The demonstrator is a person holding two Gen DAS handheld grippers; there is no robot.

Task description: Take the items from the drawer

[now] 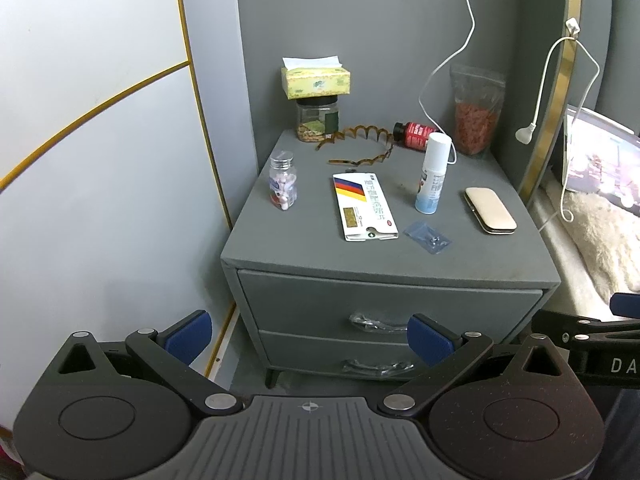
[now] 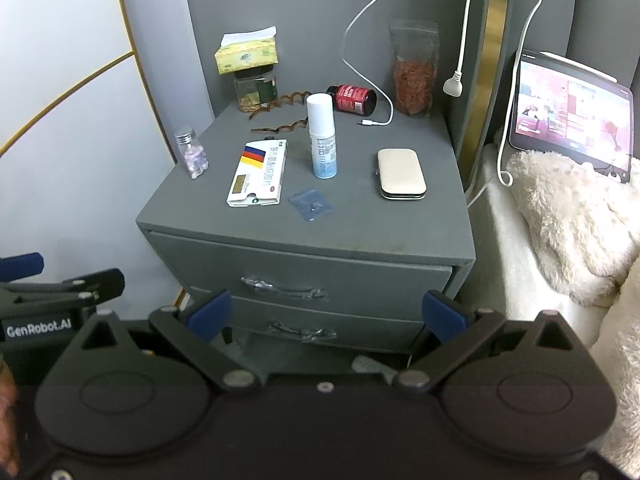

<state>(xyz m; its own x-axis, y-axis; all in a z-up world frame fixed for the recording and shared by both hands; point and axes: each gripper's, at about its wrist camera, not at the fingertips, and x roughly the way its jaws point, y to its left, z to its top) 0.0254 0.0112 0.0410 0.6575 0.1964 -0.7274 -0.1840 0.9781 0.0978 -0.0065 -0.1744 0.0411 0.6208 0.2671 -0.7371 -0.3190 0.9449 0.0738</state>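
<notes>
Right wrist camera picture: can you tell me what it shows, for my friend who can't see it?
A grey two-drawer nightstand stands with both drawers shut, and the open right gripper hovers in front of them. On top are a white spray bottle, a white medicine box, a beige flat case and a clear pill bottle.

Nightstand (image 1: 280,216): matt grey, cloth-like covering. Drawer handles (image 2: 282,286): wrapped in crinkled clear plastic film. Pill bottle (image 1: 283,186): clear plastic, shiny metal-look cap. Medicine box (image 1: 365,206): smooth printed cardboard. Spray can (image 2: 322,136): glossy. Case (image 2: 401,173): smooth matt beige. Blanket (image 2: 568,216): fluffy cream pile. Finger pads (image 1: 192,332): matt blue, finely textured.
</notes>
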